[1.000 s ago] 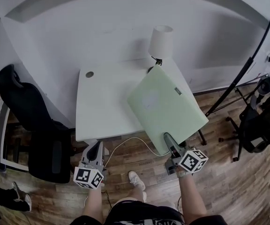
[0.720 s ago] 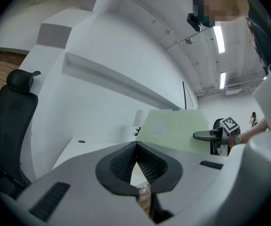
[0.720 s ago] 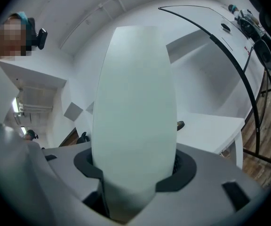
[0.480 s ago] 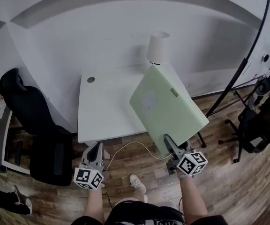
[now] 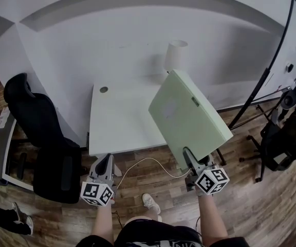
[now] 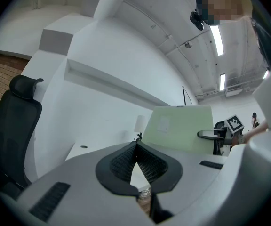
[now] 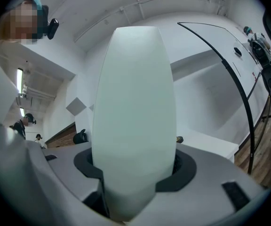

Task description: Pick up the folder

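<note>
A white desk fills the middle of the head view, with a small round cable hole near its upper left corner. A white lamp shade stands at its far edge. A black office chair is at the left, beside the desk. A thin white cable curves over the wooden floor below. At the right edge stands a second dark chair.

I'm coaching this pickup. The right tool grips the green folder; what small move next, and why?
Probably lift the right tool a little higher: it is clamped on the near edge of the folder, which hangs tilted over the desk, its far corner close to the lamp.
</note>
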